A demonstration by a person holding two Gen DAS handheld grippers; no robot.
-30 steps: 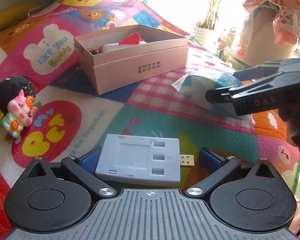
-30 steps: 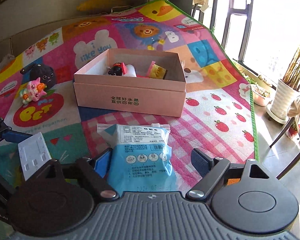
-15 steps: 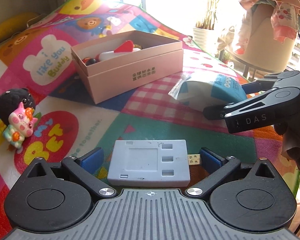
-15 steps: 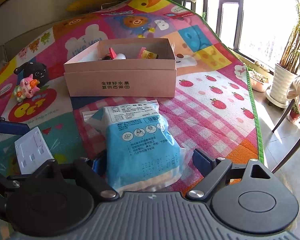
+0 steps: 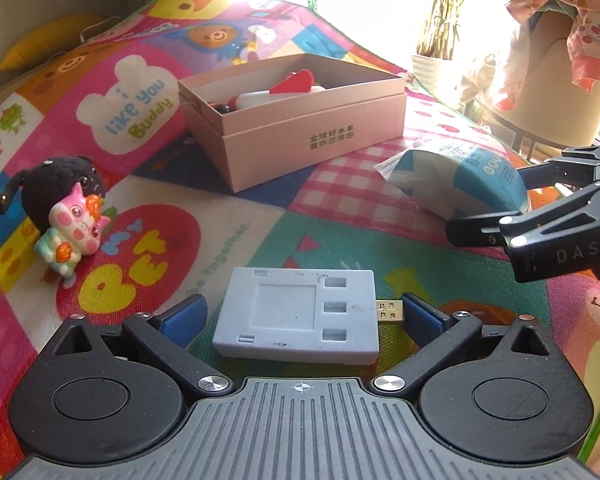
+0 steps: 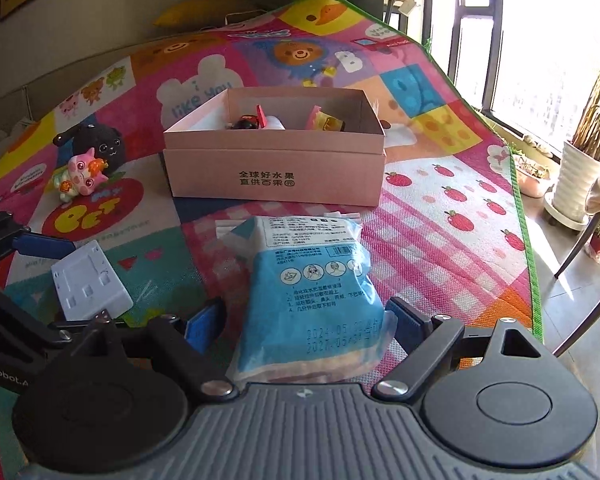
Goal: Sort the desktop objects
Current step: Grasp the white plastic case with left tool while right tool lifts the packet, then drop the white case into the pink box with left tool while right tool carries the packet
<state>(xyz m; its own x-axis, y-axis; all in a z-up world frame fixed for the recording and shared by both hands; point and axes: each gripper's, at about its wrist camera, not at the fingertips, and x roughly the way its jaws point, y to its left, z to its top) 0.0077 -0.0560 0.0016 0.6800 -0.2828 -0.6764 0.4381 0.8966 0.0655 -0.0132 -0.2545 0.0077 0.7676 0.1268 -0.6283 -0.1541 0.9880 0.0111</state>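
A flat grey device [image 5: 300, 316] with a gold USB plug lies on the play mat between the blue fingers of my left gripper [image 5: 304, 312]. The gripper is open, with a small gap showing on the left side. A blue and white sealed packet [image 6: 312, 288] lies between the fingers of my right gripper [image 6: 304, 320], which is also open and wide. An open pink cardboard box [image 6: 276, 176] with small toys inside stands farther back. In the left wrist view the right gripper [image 5: 540, 220] sits beside the packet [image 5: 460, 176].
A black plush toy [image 5: 60, 184] and a pink figurine [image 5: 76, 236] sit at the left of the colourful play mat [image 5: 148, 248]. The mat's right edge drops toward a floor with a potted plant [image 6: 584, 168] and chair legs. A draped chair [image 5: 556, 60] stands at the back right.
The blue packet now lies deeper between the right fingers. The grey device sits more centred between the left fingers. In the left wrist view the right gripper has sunk lower.
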